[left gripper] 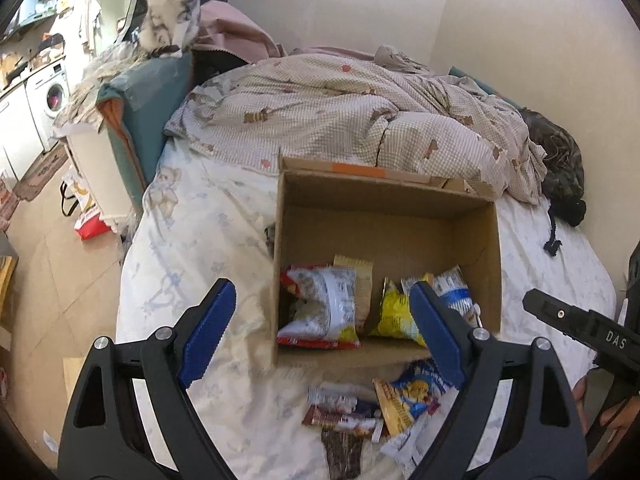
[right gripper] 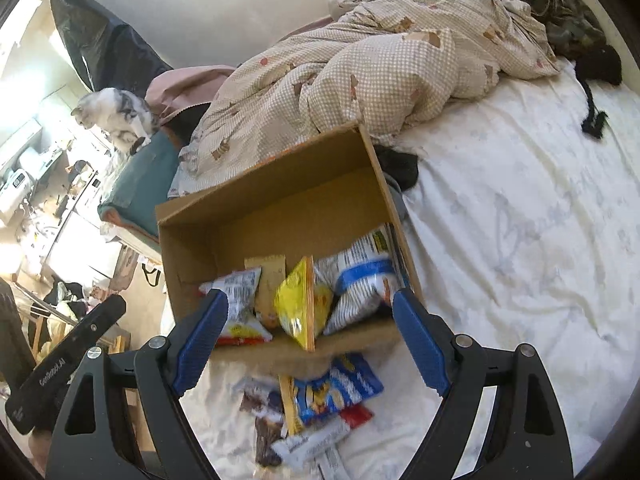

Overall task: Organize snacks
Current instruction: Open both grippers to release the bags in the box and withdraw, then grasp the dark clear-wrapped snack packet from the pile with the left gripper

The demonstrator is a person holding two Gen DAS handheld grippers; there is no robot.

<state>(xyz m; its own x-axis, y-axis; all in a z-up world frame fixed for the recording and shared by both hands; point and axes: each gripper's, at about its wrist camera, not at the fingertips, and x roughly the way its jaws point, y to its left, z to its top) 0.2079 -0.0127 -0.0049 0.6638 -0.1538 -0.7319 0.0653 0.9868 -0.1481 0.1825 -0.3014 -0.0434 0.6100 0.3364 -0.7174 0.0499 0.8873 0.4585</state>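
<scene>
In the left wrist view, the left hand-held gripper (left gripper: pixel 322 312) stands wide with nothing between its blue pads, hovering over the near left corner of the cardboard box (left gripper: pixel 288 216) that sits open on the bed (left gripper: pixel 192 240). Inside the box, against its near wall, lie a red-and-white snack bag (left gripper: pixel 324 308), a yellow snack bag (left gripper: pixel 394 316) and a blue-and-white snack bag (left gripper: pixel 454 288). Just outside the box's near wall, on the sheet, a loose pile of snacks (left gripper: pixel 372 412) remains. Beyond the box's far wall a checked duvet (left gripper: pixel 340 108) is bunched up, and far off to the box's left a cat (left gripper: pixel 170 8) sits on a teal cushion. In the right wrist view, the right hand-held gripper (right gripper: pixel 310 316) is also wide and empty, poised above the box's (right gripper: pixel 280 184) near wall; the yellow bag (right gripper: pixel 298 300) stands on edge between the other two. The loose pile (right gripper: pixel 320 400) lies just below the box's near wall, between the pads. The left hand-held gripper's black body shows to the box's lower left.
</scene>
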